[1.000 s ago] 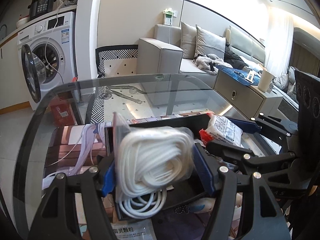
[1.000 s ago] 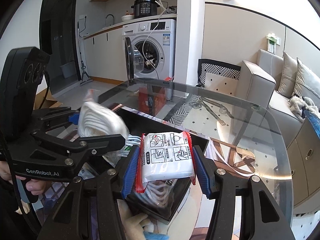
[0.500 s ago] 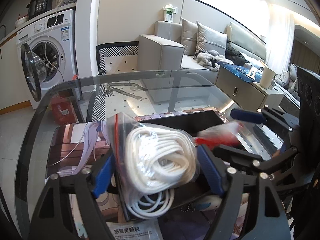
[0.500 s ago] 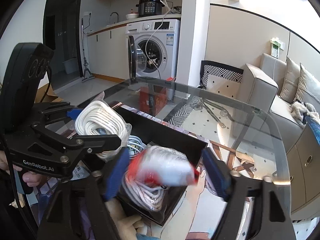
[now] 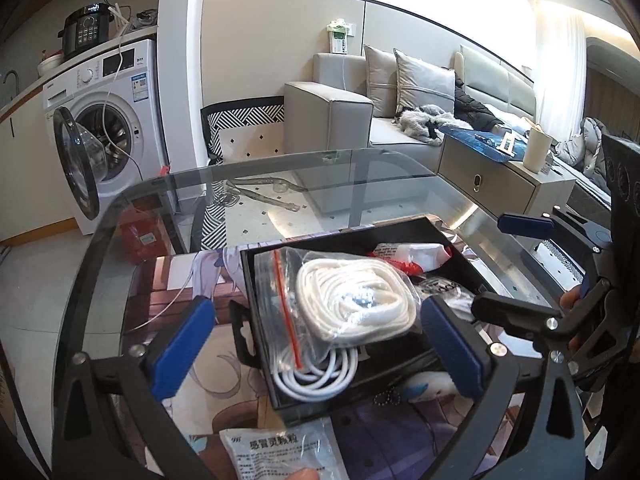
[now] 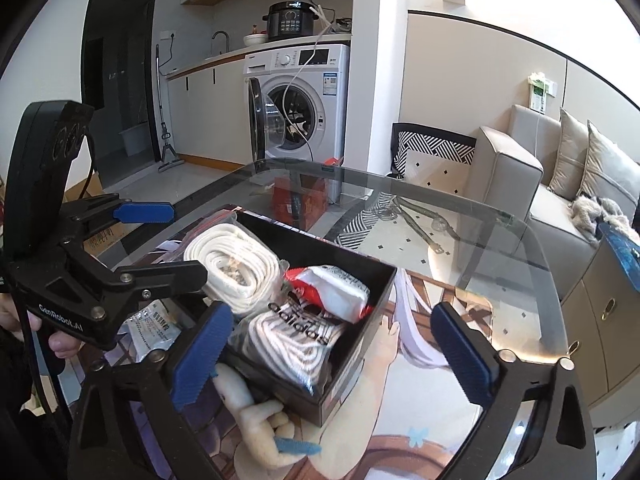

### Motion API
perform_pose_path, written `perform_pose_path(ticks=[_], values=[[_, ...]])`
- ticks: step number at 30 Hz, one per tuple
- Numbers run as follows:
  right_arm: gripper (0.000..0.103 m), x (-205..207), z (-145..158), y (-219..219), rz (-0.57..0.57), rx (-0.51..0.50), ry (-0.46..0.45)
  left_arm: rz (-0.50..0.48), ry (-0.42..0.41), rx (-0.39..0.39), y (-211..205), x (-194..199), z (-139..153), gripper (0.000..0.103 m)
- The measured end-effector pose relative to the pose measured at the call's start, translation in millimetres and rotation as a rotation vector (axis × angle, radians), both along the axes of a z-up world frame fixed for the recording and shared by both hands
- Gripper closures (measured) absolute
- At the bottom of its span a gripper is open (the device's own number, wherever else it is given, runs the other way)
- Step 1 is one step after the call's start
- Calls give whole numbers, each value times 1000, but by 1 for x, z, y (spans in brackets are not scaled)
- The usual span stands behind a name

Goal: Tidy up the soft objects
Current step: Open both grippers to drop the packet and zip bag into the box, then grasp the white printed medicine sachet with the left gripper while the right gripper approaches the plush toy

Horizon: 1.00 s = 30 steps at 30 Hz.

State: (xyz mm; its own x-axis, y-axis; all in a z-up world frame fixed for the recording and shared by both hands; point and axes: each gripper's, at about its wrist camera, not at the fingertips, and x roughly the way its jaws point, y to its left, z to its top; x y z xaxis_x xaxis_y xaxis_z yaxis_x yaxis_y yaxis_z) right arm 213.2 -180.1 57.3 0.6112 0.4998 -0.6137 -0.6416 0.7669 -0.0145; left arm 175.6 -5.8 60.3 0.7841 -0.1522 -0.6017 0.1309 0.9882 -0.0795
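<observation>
Left wrist view: the left hand-held gripper [image 5: 316, 344] is spread wide, holding nothing; the clear zip bag of coiled white cord [image 5: 344, 308] lies between its fingers in the black rectangular box [image 5: 256, 316].

Right wrist view: the right hand-held gripper [image 6: 332, 356] is spread too; the red-and-white packet [image 6: 332, 290] lies ahead in that box on the glass table [image 6: 520, 272].

A lived-in home, open-plan. Left of the glass table [image 5: 360, 168] stands a washer [image 5: 108, 120] under a kitchen counter [image 6: 208, 62] with a cooker [image 6: 290, 20]; behind the table, a grey sofa [image 5: 360, 108] with cushions [image 5: 420, 76].
</observation>
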Motion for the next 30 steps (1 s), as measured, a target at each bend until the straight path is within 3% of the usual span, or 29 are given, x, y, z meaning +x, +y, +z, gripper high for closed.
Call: perform_pose_path(ticks=[13, 30], values=[[1, -31, -17, -21, -69, 34, 78, 24, 20, 24, 13, -34, -9, 0], [1, -49, -62, -15, -165, 35, 235, -7, 89, 72, 13, -57, -44, 0]])
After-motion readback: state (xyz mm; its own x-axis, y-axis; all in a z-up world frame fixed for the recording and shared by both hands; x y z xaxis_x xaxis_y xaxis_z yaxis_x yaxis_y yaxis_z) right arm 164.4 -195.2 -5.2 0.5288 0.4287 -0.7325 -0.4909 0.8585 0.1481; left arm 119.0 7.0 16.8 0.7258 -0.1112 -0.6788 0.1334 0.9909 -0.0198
